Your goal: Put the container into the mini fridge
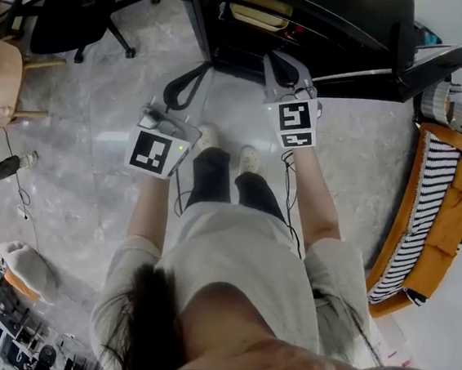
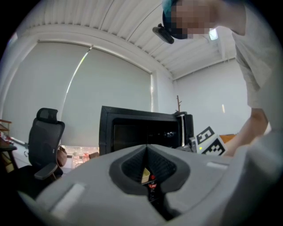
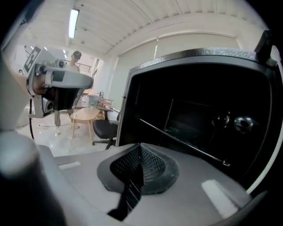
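Right hand-held gripper (image 1: 281,62) closed, container (image 1: 261,11) beyond

Bright, even indoor light from a ceiling strip (image 3: 73,23); fisheye edges bend and darken.

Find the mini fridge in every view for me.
Head view: mini fridge at top centre, door swung open to the right.
Left gripper view: mid-frame, a black box.
Right gripper view: fills the right half, open interior showing.
Shared landmark: the black office chair, left of the fridge in all three.
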